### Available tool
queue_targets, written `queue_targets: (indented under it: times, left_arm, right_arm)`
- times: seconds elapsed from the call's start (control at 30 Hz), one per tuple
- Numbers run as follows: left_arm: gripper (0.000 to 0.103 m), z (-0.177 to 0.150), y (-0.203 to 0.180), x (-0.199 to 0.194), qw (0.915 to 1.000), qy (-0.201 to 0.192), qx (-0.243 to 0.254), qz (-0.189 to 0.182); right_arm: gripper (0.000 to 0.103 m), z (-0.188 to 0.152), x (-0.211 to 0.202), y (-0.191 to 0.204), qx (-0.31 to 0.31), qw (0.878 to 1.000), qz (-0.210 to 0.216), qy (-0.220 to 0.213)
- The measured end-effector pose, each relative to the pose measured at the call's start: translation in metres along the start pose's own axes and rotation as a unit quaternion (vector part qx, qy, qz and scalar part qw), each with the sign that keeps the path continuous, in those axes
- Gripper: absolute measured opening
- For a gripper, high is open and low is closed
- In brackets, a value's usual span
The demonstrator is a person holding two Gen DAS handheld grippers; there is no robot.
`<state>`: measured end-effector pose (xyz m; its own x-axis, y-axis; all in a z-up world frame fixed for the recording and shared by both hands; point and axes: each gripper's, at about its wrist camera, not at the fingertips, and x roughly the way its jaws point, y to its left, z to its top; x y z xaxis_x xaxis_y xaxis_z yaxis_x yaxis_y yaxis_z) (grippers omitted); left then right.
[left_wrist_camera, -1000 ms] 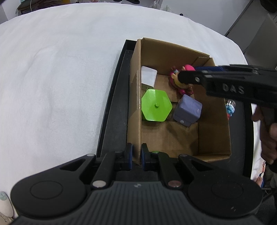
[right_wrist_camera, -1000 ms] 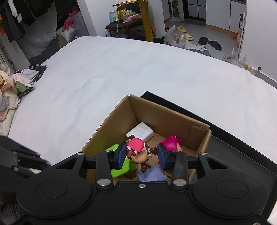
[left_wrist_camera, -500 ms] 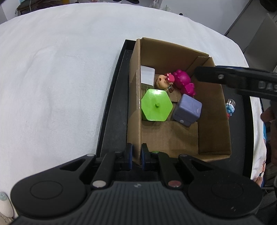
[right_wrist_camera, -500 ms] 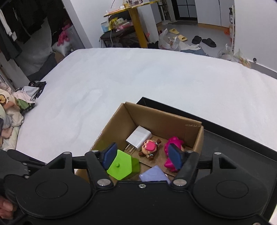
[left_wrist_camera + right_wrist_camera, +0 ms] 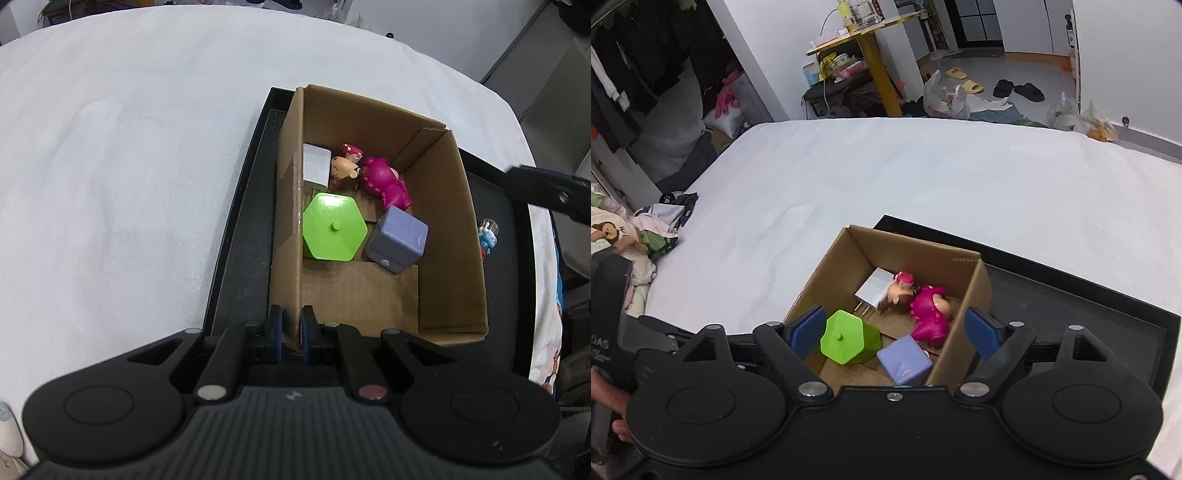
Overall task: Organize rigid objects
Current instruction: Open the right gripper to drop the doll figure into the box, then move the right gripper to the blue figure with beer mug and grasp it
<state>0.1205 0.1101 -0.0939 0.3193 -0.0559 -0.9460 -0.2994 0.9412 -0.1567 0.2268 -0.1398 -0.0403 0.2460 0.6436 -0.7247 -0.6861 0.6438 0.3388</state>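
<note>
An open cardboard box [image 5: 448, 236] [image 5: 827, 269] stands on a black tray [image 5: 243, 206] [image 5: 1071, 295]. Inside lie a green hexagon block [image 5: 334, 229] [image 5: 846, 338], a purple cube [image 5: 399, 238] [image 5: 905, 360], a magenta figure [image 5: 386, 181] [image 5: 931, 310], a small pink-hatted doll [image 5: 345, 166] [image 5: 899, 290] and a white charger [image 5: 316, 166] [image 5: 873, 290]. My left gripper [image 5: 291, 332] is shut on the box's near left wall. My right gripper [image 5: 895, 330] is open and empty above the box; it shows in the left wrist view [image 5: 546, 190].
A small blue figure [image 5: 487, 236] stands on the tray right of the box. The tray lies on a white bed [image 5: 923, 177]. Clothes [image 5: 635, 229] are piled off the bed's left edge.
My right gripper opened and let go of the pink-hatted doll, which now lies in the box by the charger. The gripper has pulled back up and away. My left gripper has not moved.
</note>
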Motion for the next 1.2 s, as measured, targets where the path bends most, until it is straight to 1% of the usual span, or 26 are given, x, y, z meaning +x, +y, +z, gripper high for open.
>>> queue_targets:
  times: [0.13,0.23,0.37,0.5,0.57,0.67,0.8,0.93,1.2]
  left_arm:
    - [0.009,0.000,-0.002,0.001,1.0000,0.003,0.003,0.005]
    - [0.009,0.001,-0.001,0.001,1.0000,0.007,-0.002,0.004]
    - [0.009,0.001,-0.001,0.001,0.9999,0.011,-0.004,0.003]
    - [0.009,0.002,-0.003,0.003,0.9998,0.015,-0.004,0.012]
    - [0.009,0.003,-0.005,0.004,0.9997,0.017,-0.002,0.015]
    - [0.009,0.003,-0.008,0.005,0.9996,0.018,0.002,0.021]
    - [0.009,0.004,-0.009,0.004,0.9995,0.017,-0.003,0.026]
    - [0.009,0.003,-0.008,0.003,0.9995,0.017,-0.006,0.027]
    - [0.009,0.004,-0.011,0.004,0.9993,0.018,-0.002,0.032]
  right_arm:
    - [0.084,-0.003,-0.006,-0.006,-0.006,1.000,0.001,0.003]
    - [0.086,-0.004,-0.010,-0.012,-0.001,1.000,0.015,0.003]
    - [0.086,-0.009,-0.016,-0.018,0.002,1.000,0.010,0.002]
    - [0.086,-0.016,-0.021,-0.024,0.000,1.000,0.008,0.003]
    - [0.086,-0.020,-0.022,-0.028,0.000,1.000,0.000,0.007]
    - [0.086,-0.027,-0.024,-0.035,-0.016,1.000,-0.026,0.009]
    - [0.086,-0.034,-0.027,-0.048,-0.020,0.998,-0.052,0.013]
    - [0.086,-0.039,-0.028,-0.062,-0.015,0.998,-0.064,0.015]
    - [0.086,-0.051,-0.006,-0.088,0.000,0.994,-0.096,0.047]
